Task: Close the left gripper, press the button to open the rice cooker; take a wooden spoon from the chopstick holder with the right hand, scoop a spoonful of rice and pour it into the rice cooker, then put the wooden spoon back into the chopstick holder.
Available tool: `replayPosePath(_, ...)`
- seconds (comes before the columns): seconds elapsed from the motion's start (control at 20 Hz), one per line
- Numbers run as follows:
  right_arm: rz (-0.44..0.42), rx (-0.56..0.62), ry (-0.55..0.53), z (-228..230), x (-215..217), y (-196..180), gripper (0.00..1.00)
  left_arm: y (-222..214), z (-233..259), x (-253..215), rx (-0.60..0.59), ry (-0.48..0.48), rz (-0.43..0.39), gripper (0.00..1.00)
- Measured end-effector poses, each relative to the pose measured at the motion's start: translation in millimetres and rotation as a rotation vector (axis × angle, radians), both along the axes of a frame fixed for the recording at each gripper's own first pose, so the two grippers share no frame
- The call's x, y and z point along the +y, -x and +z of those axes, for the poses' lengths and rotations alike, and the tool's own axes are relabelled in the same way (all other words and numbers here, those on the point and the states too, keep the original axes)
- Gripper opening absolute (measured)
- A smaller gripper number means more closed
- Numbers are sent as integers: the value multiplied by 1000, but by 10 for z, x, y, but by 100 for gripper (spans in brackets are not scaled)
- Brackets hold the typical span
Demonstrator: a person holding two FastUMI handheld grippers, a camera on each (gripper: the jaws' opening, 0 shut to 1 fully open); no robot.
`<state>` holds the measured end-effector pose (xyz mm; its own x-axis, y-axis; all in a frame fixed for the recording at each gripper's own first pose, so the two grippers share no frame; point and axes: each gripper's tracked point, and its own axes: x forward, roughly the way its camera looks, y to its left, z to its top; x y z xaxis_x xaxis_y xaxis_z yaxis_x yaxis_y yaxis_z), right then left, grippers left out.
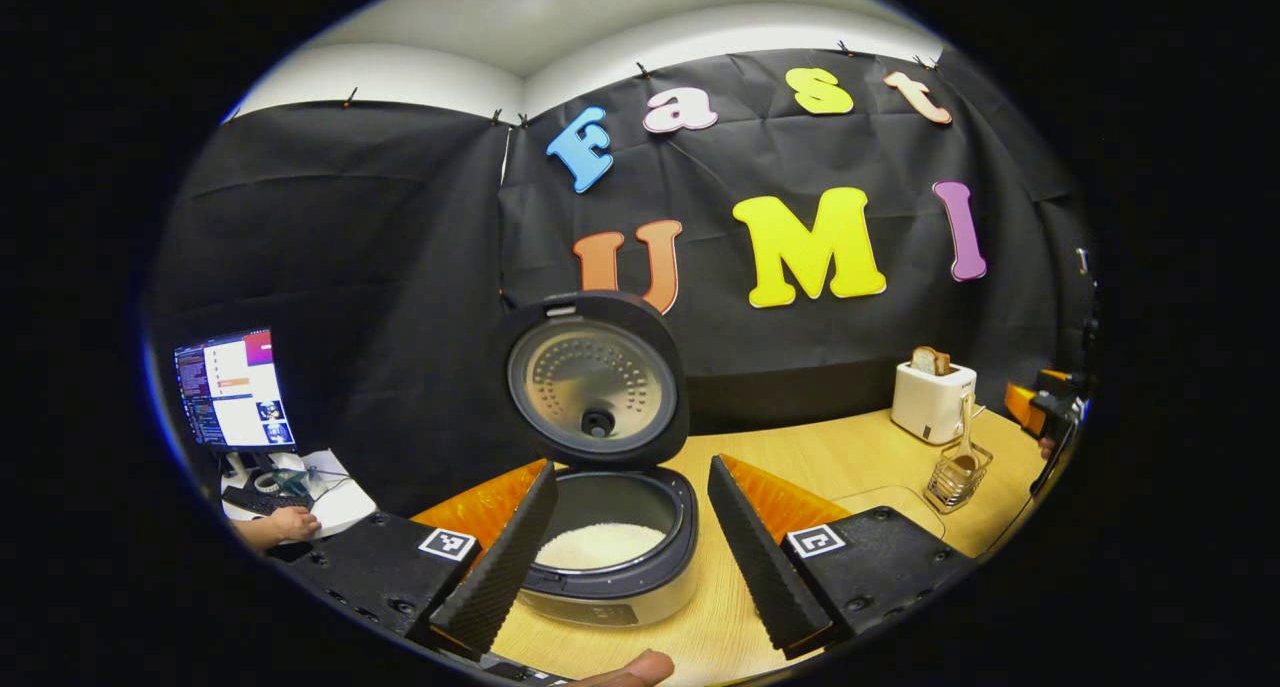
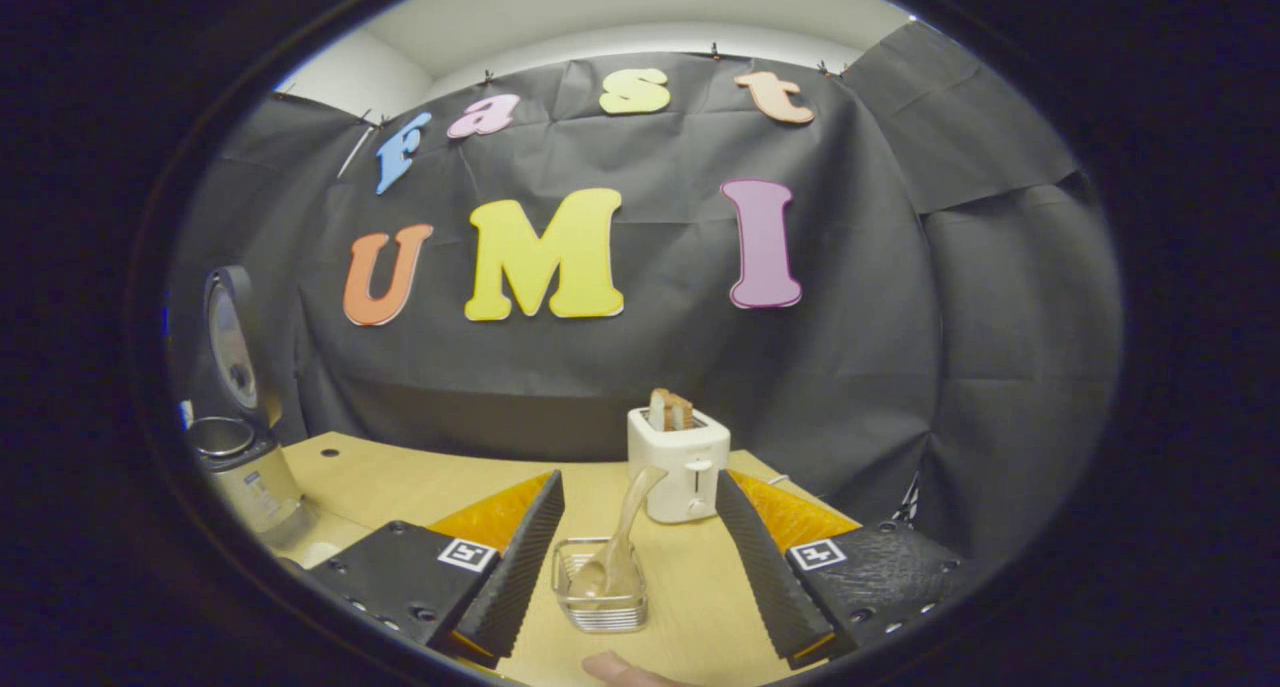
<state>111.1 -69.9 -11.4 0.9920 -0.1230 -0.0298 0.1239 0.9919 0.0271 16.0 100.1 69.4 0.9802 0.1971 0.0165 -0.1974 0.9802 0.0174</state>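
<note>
Right gripper view: right gripper (image 2: 640, 567) released, fingers parted either side of chopstick holder (image 2: 600, 599), wooden spoon (image 2: 625, 532) inside, handle leaning up-right toward toaster (image 2: 680, 462); rice cooker (image 2: 240, 467) far left, lid raised.

Black cloth walls (image 2: 650, 367) back a light wooden table (image 1: 800, 457); white ceiling (image 1: 600, 17) above.

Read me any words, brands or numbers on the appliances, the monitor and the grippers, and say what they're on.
No text can be read.
Rice cooker: side label and front panel, too small and blurred.
Monitor: screen text too small.
Toaster: none visible.
Left gripper: square patterned marker, no words.
Right gripper: square patterned tag, no words.
</note>
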Motion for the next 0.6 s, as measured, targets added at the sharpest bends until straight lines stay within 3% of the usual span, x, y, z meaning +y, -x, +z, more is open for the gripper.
replayPosePath(0.15,28,19,-7,-62,66,211,90,-81,278,-5,-21,27,-21,96)
replayPosePath(0.3,123,-19,-29,64,315,497,93,-139,611,141,-55,-4,29,96)
replayPosePath(0.35,135,-28,-19,98,347,598,90,-181,694,188,-67,-6,47,96)
replayPosePath(0.45,163,-55,10,172,428,776,94,-254,817,291,-66,3,73,96)
replayPosePath(0.5,180,-66,19,211,483,838,91,-305,925,334,-79,2,79,96)
replayPosePath(0.6,218,-80,33,254,596,942,94,-453,1084,412,-86,15,73,96)
